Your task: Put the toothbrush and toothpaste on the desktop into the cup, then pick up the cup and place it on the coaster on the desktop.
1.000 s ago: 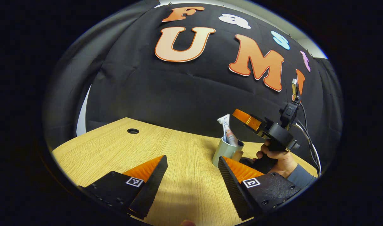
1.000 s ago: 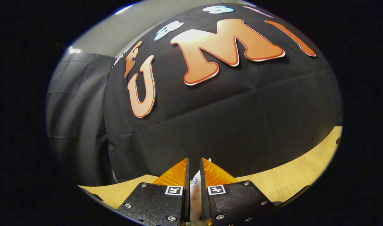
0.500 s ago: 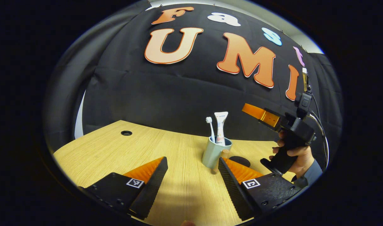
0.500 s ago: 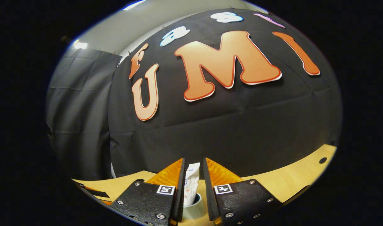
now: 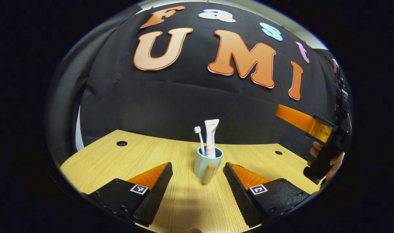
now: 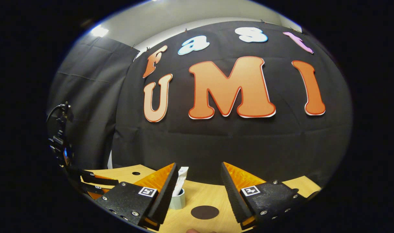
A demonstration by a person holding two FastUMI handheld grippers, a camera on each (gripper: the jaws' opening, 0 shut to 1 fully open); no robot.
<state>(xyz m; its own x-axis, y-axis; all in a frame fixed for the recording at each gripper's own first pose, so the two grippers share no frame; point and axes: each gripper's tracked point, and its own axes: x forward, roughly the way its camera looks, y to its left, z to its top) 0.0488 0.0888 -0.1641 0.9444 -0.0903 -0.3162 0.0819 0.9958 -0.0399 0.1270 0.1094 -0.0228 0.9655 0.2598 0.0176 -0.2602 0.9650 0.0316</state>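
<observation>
- The cup [image 5: 207, 163], mid-desktop [image 5: 145, 155], holds the toothbrush [image 5: 199, 139] and toothpaste [image 5: 211, 136] upright: loading looks complete.
- Left gripper [image 5: 197, 174] is released, jaws spread, facing the cup's handle for the lift.
- Right gripper [image 6: 198, 184] hangs released above the coaster [image 6: 204, 212], near the front edge.

cup [image 5: 207, 162] upright on desk [image 5: 145, 155] | holds toothbrush [image 5: 199, 137], toothpaste [image 5: 211, 137] (both standing) | left gripper [image 5: 197, 181] jaws apart

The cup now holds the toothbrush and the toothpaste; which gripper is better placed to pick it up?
Probably the left gripper: it is open, and the cup stands centred just beyond its fingers. The right gripper is open too, but the cup sits off to its left side there.
</observation>
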